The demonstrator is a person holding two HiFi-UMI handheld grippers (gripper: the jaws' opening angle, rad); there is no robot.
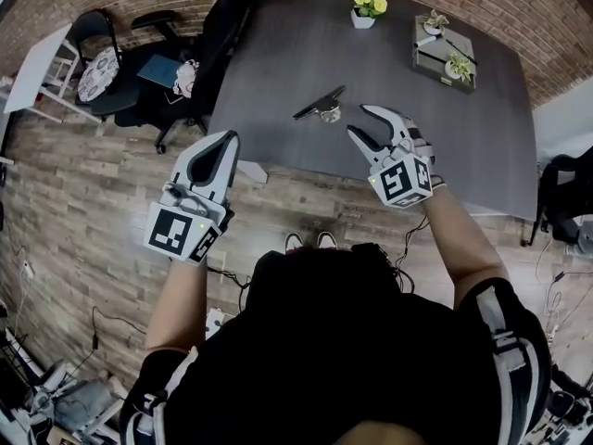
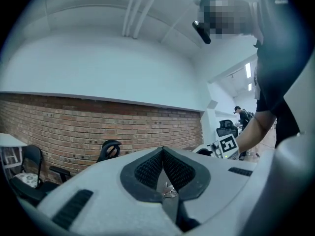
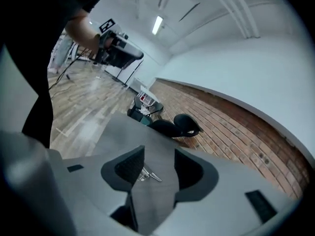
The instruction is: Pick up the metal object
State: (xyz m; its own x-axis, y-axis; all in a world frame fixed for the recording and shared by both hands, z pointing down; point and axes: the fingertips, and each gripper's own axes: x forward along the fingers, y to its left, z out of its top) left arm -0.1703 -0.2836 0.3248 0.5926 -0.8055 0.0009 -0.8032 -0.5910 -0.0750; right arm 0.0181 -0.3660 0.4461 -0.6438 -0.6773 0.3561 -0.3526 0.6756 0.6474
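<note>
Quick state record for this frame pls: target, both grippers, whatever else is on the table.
target: metal object, lying on the grey table, untouched
left gripper: jaws together, empty, by the table's near-left corner
right gripper: jaws apart, empty, over the table just right of the target, which shows between its jaws
other: pot of yellow flowers, tray with small plants, both at the far side

The worktop (image 1: pixel 278 72) is a smooth, matt dark grey sheet. On it, the metal object (image 1: pixel 320 103) has a bright, shiny metal part beside a dull black bar. The left tongs (image 1: pixel 229 139) and the right tongs (image 1: pixel 358 120) both have matt, pale grey plastic shells, and their black pads (image 2: pixel 147 170) look finely ribbed and rubbery. The floor (image 1: pixel 83 202) is worn, greyish wood planking, and the wall (image 2: pixel 74 127) is rough, matt red brick
</note>
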